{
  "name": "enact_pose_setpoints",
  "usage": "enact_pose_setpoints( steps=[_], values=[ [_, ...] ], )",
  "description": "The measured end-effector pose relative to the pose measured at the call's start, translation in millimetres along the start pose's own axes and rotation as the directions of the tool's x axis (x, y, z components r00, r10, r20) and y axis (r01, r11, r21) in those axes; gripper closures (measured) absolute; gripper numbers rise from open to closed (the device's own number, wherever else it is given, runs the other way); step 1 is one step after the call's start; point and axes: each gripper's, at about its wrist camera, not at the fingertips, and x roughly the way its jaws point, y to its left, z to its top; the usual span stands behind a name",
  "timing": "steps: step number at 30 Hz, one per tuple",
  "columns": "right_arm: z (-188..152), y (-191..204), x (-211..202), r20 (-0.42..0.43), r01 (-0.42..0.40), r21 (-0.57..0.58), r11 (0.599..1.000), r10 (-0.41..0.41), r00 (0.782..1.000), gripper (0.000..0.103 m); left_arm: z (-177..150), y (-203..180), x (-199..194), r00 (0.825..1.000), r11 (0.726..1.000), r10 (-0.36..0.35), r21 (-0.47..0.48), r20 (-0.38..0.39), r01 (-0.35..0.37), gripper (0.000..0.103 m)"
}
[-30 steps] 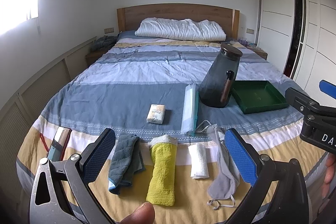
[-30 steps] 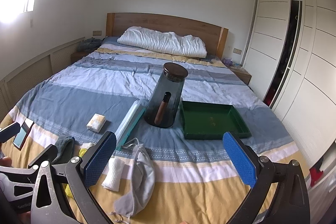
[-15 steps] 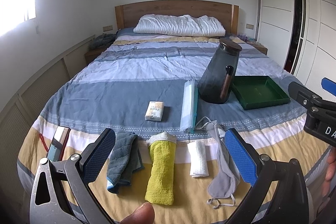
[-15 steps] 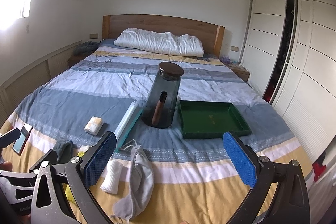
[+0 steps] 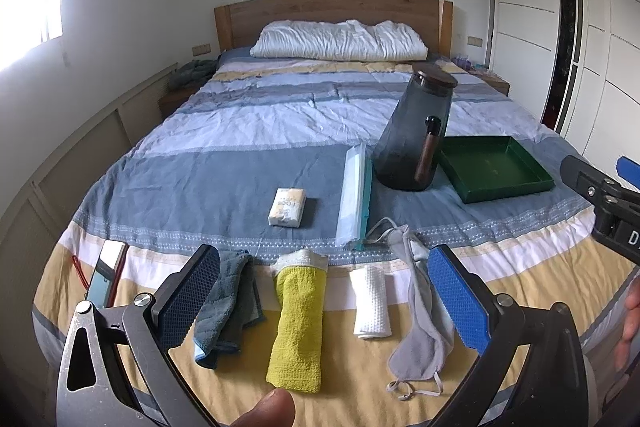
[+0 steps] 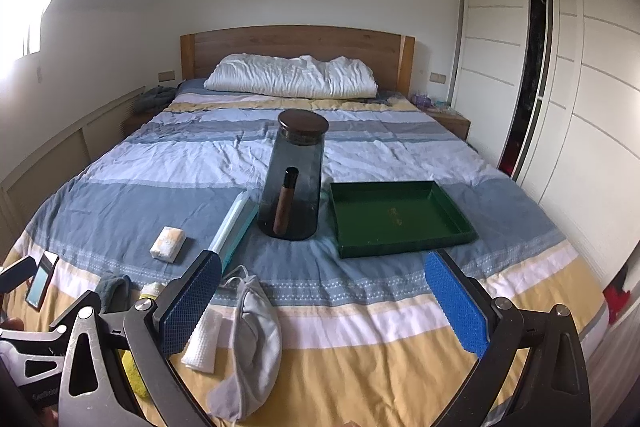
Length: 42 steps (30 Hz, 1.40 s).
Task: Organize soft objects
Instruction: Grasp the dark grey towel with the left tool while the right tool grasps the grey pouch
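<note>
While nothing is gripped yet, the scene is listed from the lower edge of the frame upward.

Left claw [image 5: 324,301]: held wide apart and empty above the lower centre of the frame; since a second ago the view has been raised slightly, so the cloths sit a little lower between the pads.

Right claw [image 6: 322,305]: spread apart, nothing between the pads; its view has been lifted too, and more of the bed [image 6: 360,331] is shown.

Soft items, lower band: a grey-blue cloth [image 5: 226,301], a yellow rolled towel [image 5: 298,323], a white rolled cloth [image 5: 372,303] and a grey face mask [image 5: 420,323] are laid side by side, apart from one another, on the yellow stripe.

Middle band: a small tissue pack [image 5: 287,207] and a long clear pouch [image 5: 354,199] are seen beyond them.

Upper right: a dark jar [image 5: 416,135] is stood just beside the green tray [image 5: 496,183], which is empty.

Meaning for the task: no item has been moved; sorting is judged not yet begun, the tray being the likely destination.
</note>
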Motion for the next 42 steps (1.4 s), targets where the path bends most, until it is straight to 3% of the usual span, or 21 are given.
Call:
enact_pose_setpoints(
  steps=[11,20,25,32,42],
  values=[
    [-38.2,24.8,51.1,-0.157,-0.140,0.015,0.990,0.140,0.978,0.000,-32.0,59.7,43.0,0.990,0.994,0.103,-0.037,-0.100,-0.107,0.001],
    [-71.1,47.1,106.0,-0.299,-0.147,-0.040,0.988,0.128,0.946,0.000,-72.2,90.9,94.3,0.966,0.990,0.137,-0.007,-0.220,-0.142,0.001],
    [-81.1,54.5,138.0,-0.328,-0.135,-0.065,0.989,0.106,0.939,0.000,-87.1,107.7,119.8,0.949,0.986,0.153,-0.020,-0.276,-0.165,0.001],
    [-86.8,62.1,163.9,-0.355,-0.131,-0.080,0.988,0.095,0.930,0.000,-87.9,114.0,144.3,0.940,0.986,0.150,-0.021,-0.307,-0.164,0.001],
    [-93.5,66.7,178.1,-0.377,-0.135,-0.102,0.986,0.087,0.922,0.000,-93.2,109.4,173.0,0.929,0.994,0.106,0.005,-0.354,-0.111,0.001]
  ],
)
